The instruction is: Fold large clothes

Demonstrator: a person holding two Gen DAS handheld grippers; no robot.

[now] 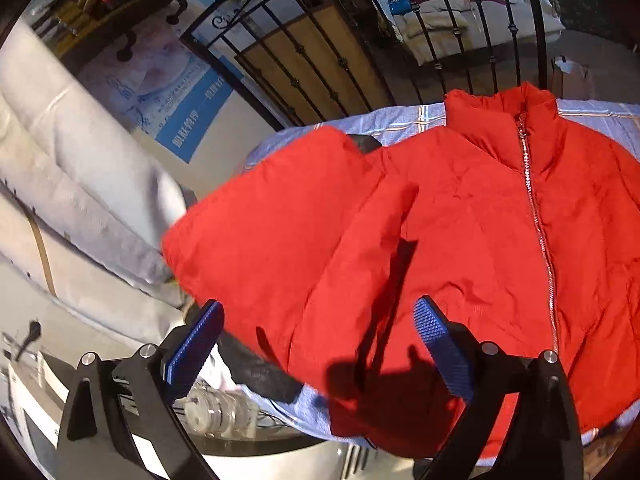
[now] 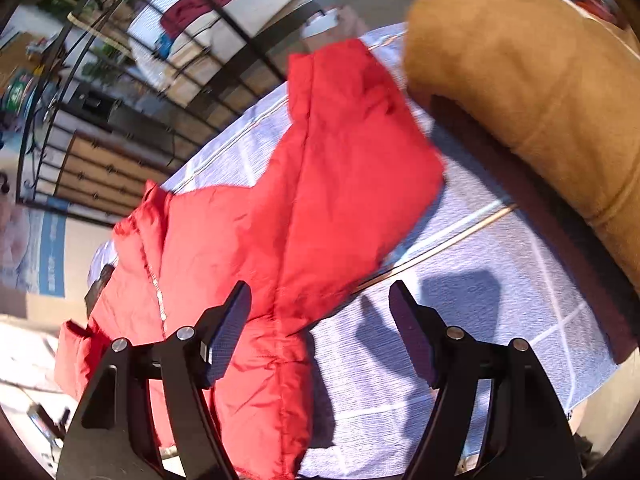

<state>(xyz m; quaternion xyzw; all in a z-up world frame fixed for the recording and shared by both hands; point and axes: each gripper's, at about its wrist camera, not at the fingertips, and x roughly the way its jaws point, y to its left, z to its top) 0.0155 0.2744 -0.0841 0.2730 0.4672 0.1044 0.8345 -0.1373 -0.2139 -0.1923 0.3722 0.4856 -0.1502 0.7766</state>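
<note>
A red puffer jacket (image 1: pixel 460 232) lies front up, zipped, on a light blue checked cloth (image 1: pixel 400 120). Its collar is at the far side. One sleeve (image 1: pixel 264 216) spreads out to the left in the left wrist view. My left gripper (image 1: pixel 320 344) is open and empty, held above the jacket's lower left part. In the right wrist view the jacket (image 2: pixel 248 248) lies left of centre with its other sleeve (image 2: pixel 352 152) stretched across the cloth (image 2: pixel 500 312). My right gripper (image 2: pixel 320 328) is open and empty above the jacket's side edge.
A black iron railing (image 1: pixel 320 60) stands behind the table. A white cushioned sofa (image 1: pixel 72 160) is at the left. A tan fleece garment (image 2: pixel 540 80) lies at the cloth's right side over a dark edge. Clutter and a plastic bottle (image 1: pixel 216 412) sit below the table's near left edge.
</note>
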